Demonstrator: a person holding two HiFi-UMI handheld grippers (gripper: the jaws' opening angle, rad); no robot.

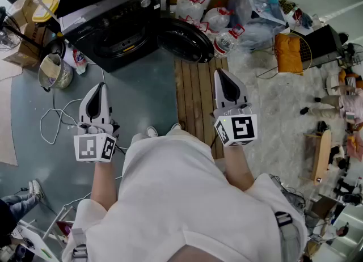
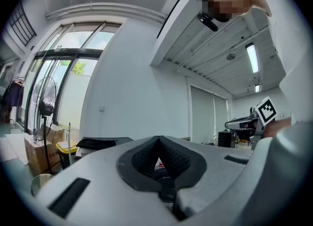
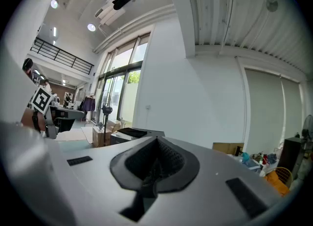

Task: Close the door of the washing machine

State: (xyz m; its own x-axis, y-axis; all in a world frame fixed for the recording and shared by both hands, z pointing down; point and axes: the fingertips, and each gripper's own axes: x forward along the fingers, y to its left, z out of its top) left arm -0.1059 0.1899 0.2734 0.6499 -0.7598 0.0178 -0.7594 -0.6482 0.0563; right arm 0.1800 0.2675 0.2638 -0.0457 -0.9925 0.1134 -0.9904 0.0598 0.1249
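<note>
The washer (image 1: 113, 22) and its door (image 1: 184, 39) are black. The left gripper (image 1: 102, 86) and right gripper (image 1: 220, 74) are pale grey with black-and-white square markers. The cushion (image 1: 289, 54) is orange, the rug (image 1: 272, 102) white.

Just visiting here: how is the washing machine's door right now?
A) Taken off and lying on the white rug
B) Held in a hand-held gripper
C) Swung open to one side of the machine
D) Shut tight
C: in the head view the round dark door stands swung out to the right of the washing machine, away from its front.
</note>
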